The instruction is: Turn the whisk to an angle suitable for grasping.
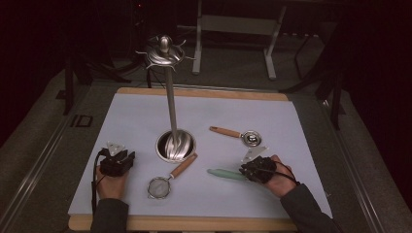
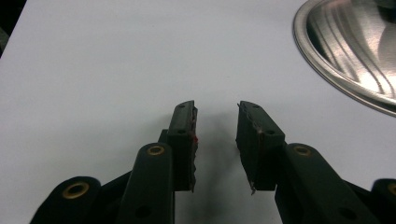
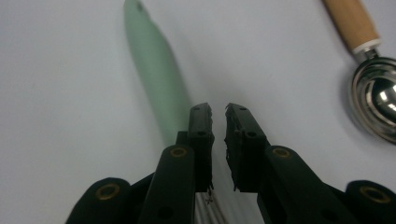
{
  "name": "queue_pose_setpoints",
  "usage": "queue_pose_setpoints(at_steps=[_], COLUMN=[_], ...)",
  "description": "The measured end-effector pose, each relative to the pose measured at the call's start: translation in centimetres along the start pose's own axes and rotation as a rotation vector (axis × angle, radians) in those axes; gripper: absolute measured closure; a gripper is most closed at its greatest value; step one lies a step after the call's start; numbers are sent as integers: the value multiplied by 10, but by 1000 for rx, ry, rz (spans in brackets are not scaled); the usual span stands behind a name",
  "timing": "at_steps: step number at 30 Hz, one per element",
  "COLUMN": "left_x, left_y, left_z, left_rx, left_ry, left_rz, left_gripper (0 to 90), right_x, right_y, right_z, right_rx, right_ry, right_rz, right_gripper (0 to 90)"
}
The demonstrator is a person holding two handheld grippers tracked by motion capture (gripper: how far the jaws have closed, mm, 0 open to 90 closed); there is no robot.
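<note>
- High view: the white worktop point(image 1: 145, 116) carries 1 tall steel stand point(image 1: 171, 104), its round base at frame centre. Lower centre lies a mesh strainer point(image 1: 159, 186) with a wooden handle slanting up toward that base. Right of centre lies a steel scoop point(image 1: 251, 138), also wooden-handled. The mint-green handle point(image 1: 226, 174) lies lower right, its near end under the right hand-held gripper point(image 1: 244, 171). The left hand-held gripper point(image 1: 120, 156) sits lower left, with bare worktop around it and the front edge close behind both hands.
- Left gripper view: the left hand-held gripper point(image 2: 217, 128) has its jaws moderately wide, with nothing between them. The stand's base point(image 2: 355, 51) fills the upper right; the rest is open white surface.
- Right gripper view: the right hand-held gripper point(image 3: 218, 116) shows a narrow gap. The mint-green handle point(image 3: 156, 74) runs from the upper left down beside and beneath the left-hand jaw, not clamped. The steel scoop point(image 3: 378, 102) sits at the right edge.
</note>
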State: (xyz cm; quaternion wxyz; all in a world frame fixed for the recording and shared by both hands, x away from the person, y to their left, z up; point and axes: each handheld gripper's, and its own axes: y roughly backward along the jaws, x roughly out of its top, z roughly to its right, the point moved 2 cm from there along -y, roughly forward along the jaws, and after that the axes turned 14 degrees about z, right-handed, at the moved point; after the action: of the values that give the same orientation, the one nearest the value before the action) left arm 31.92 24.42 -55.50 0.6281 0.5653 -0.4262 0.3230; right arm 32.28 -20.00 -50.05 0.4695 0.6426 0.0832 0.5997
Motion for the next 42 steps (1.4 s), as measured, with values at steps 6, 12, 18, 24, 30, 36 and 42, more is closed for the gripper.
queue_pose_setpoints(at_steps=[6,12,18,24,30,36,42], left_x=[0,0,0,0,0,0,0], left_y=[0,0,0,0,0,0,0], left_z=[0,0,0,1,1,1,1], left_rx=[1,2,3,4,4,4,5], left_ry=[-1,-3,-4,-7,-7,-7,-9], left_rz=[0,0,1,0,0,-1,-3], left_gripper=[670,670,671,666,664,660,658], right_x=[-2,-2,2,3,7,5,7], right_y=[2,1,6,1,-4,-17,-22], right_z=[-2,-10,-21,-15,-13,-18,-15], right_rx=[24,69,168,254,292,307,352], right_ry=[-8,2,-18,-84,-97,-68,-86], right_rz=[-1,-14,31,-41,-67,-157,-214], right_gripper=[809,732,614,653,669,683,680])
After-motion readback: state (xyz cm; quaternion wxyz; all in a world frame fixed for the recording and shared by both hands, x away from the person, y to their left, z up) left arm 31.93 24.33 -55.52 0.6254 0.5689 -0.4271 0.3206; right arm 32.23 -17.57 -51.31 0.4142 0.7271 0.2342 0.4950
